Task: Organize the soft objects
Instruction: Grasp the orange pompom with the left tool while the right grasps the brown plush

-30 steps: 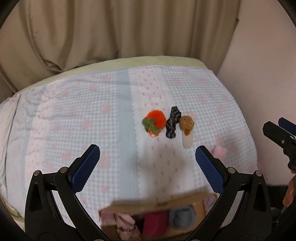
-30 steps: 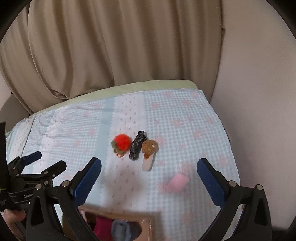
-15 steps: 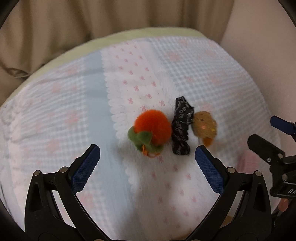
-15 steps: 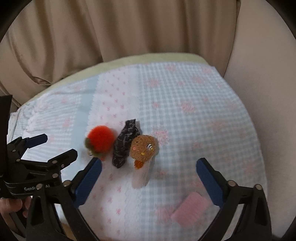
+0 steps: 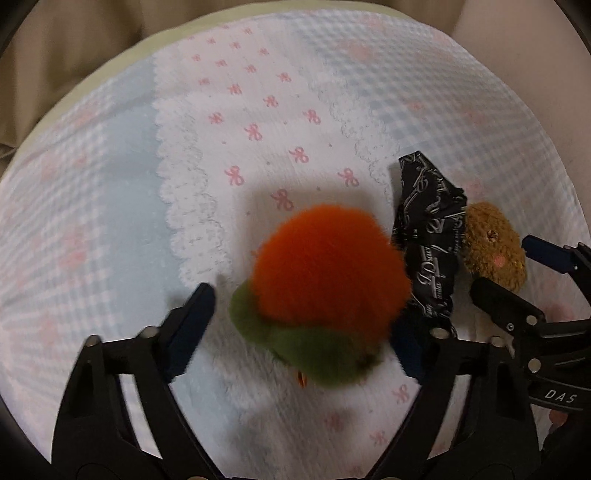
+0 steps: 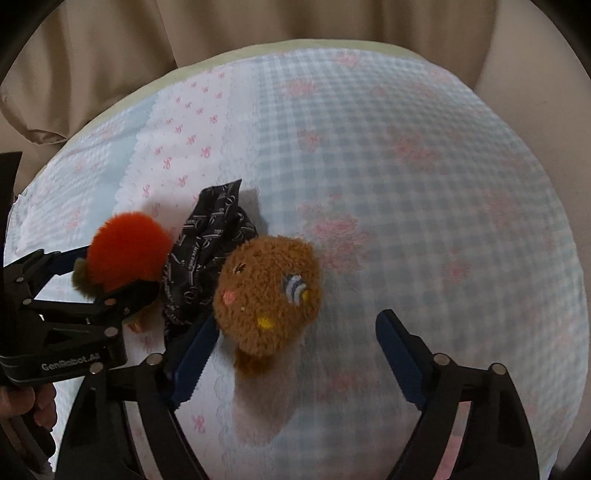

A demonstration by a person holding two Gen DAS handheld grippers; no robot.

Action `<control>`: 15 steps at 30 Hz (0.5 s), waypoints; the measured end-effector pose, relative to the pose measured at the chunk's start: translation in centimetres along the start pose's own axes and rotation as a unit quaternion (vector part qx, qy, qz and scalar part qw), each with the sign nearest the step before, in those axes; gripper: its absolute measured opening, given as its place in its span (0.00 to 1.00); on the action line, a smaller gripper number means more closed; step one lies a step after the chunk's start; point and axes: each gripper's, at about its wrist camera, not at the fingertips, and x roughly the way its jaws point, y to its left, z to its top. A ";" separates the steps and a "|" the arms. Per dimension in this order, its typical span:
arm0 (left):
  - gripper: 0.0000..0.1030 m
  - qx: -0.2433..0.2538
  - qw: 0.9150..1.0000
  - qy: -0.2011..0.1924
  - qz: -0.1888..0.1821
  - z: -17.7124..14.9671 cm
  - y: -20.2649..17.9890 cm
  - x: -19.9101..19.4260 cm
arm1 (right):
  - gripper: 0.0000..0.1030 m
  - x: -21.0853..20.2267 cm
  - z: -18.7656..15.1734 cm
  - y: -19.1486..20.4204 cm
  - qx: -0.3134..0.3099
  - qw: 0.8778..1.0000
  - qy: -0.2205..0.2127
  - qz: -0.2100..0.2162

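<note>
Straddling an orange pom-pom with a green leafy base [image 5: 325, 280], the left gripper [image 5: 295, 328] points steeply down at the bed; its jaws have just been closing, yet both blue pads still stand clear of the fluff, the left pad with a visible gap and the right pad half hidden behind the toy's edge. Just to the pom-pom's right lies a black scrunchie printed with white script [image 5: 430, 236], touching it, and beyond that a brown plush head [image 5: 493, 245]. The right gripper [image 6: 295, 339] brackets that brown plush head [image 6: 267, 291], which shows a pink cheek, a striped bee patch and a yellow spot; its jaws have likewise just been closing, the left pad sits right beside the plush and the right pad remains well apart from it, so nothing is clamped. A pale body extends from the plush toward the camera, blurred. All three soft things rest in a row on a blue-and-white gingham bedspread with pink bows [image 6: 424, 192], with a beige curtain [image 6: 229, 33] behind. Fingers of a hand [image 6: 22, 406] show at the lower left of the right wrist view.
</note>
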 end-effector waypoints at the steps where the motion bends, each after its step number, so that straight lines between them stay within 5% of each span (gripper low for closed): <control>1: 0.67 0.001 1.000 0.003 -0.004 0.1 0.0 0.5 | 0.76 0.3 0.1 0.2 0.000 1.000 0.000 0.003; 3: 0.63 -0.002 1.000 0.009 -0.016 0.1 0.1 1.2 | 0.72 0.8 0.2 0.3 -0.001 1.000 0.001 0.007; 8: 0.34 0.003 1.000 -0.005 -0.024 0.4 0.1 1.6 | 0.46 1.3 0.5 0.7 -0.003 1.000 -0.007 0.028; 15: 0.31 -0.011 0.999 -0.017 -0.040 1.0 1.2 1.1 | 0.42 0.8 0.6 1.0 -0.003 0.999 -0.023 0.028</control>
